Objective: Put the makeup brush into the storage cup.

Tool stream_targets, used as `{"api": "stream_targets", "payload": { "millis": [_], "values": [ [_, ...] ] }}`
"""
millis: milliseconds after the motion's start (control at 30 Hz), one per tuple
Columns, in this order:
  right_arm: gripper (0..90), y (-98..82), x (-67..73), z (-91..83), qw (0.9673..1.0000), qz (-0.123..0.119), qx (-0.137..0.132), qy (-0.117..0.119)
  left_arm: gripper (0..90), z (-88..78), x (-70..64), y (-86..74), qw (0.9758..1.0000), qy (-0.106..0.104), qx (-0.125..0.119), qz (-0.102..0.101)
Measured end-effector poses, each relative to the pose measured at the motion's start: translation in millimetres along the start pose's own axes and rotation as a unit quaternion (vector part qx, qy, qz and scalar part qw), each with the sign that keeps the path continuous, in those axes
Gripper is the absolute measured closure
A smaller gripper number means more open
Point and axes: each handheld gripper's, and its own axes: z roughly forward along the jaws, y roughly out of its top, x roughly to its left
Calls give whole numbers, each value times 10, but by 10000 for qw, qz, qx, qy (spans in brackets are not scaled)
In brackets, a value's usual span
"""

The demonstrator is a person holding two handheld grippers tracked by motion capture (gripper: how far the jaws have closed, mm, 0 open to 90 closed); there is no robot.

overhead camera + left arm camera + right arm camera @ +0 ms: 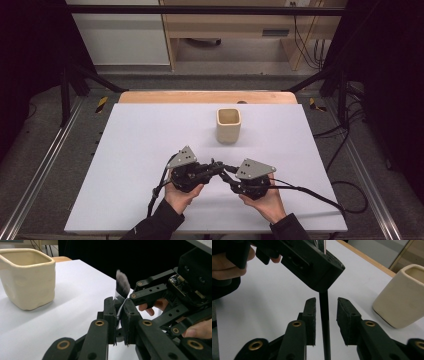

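Both grippers meet near the front middle of the table (125, 150), and between them is a small brush (122, 286) with a dark handle and a soft grey tuft. The left gripper (119, 315) has its jaws pressed together on the brush just below the bristles, pinching the shiny ferrule so the tuft sticks up above the pads. In the right gripper view the thin black handle runs down between the jaws of the right gripper (325, 315), which stand spread to either side of it with a gap on both sides, so that gripper is not holding anything. The cream ceramic cup (228, 125) sits well apart, further back on the table, upright and apparently empty. To my eye this looks like a handover or a regrip before the brush goes into the cup. The risk is in the timing: if the left jaws let go before the right ones have really closed on the handle, the brush will drop to the table and may roll. The handle is slim and smooth, so an off-centre squeeze could twist it sideways. With the two grippers this close, their linkages could also knock together and jolt the brush loose.
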Motion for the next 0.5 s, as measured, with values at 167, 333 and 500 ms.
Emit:
{"api": "stream_targets", "payload": {
  "millis": [167,333,500],
  "values": [
    [805,3,-4,-8,10000,24,3,64,835,2,-2,-2,10000,7,-11,-2],
    [830,0,4,-6,9999,-29,26,122,835,6,-1,-5,10000,2,1,-15],
    [839,-1,9,-2,9998,-60,6,173,830,5,9,-3,10000,-18,2,-20]
  ]
}}
